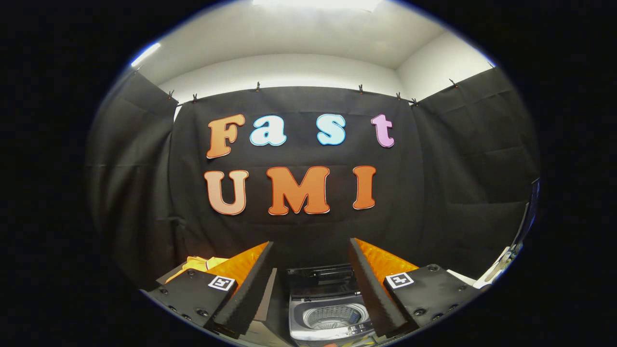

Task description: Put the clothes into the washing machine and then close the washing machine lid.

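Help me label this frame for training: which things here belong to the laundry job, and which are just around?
Job: washing machine, lid raised, drum showing between the open gripper fingers; yellow clothes left, beyond the fingers.
Around: black cloth wall; white object at right, unclear.

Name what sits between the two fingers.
In the gripper view, the open gripper frames the washing machine, lid raised, drum bare.

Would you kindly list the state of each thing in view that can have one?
Small grey top-loading washing machine: lid raised, drum open and looks bare.
Yellow-orange clothes: lying crumpled beyond the left finger, not yet in the machine.
Gripper: fingers spread apart, holding nothing, the machine showing between them.
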